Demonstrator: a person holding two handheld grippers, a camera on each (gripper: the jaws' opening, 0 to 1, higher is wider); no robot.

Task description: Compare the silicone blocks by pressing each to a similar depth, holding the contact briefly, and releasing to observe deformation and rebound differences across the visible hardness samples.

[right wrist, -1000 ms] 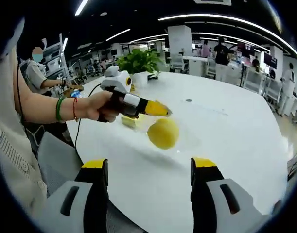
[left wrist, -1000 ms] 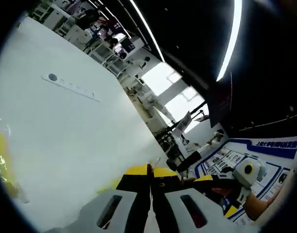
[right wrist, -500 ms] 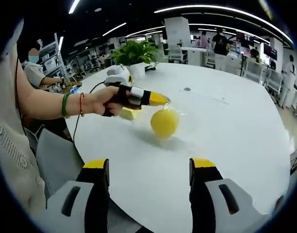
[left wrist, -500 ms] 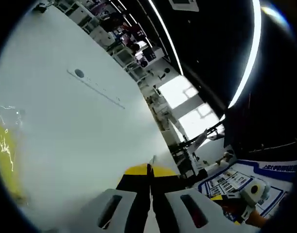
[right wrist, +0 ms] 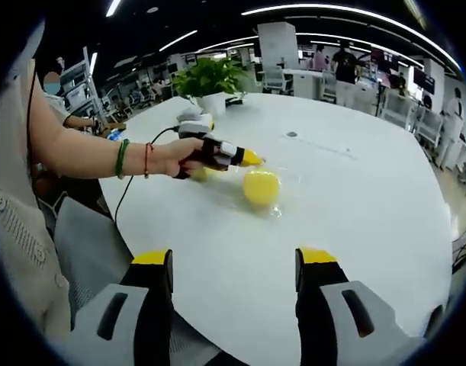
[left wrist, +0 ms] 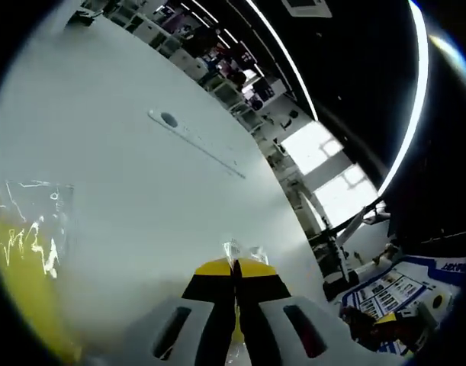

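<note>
Fingers [left wrist: 234, 268] of the left gripper [right wrist: 252, 159] are pressing together beside the yellow ball [right wrist: 261, 187]. Right gripper [right wrist: 234, 263] is hovering spread above the counter [right wrist: 355, 198]. Pressing should be slow and straight down.

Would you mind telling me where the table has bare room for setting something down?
The white table is bare right of the yellow ball and between it and the right claw. It is crowded around the left claw beside the ball.
</note>
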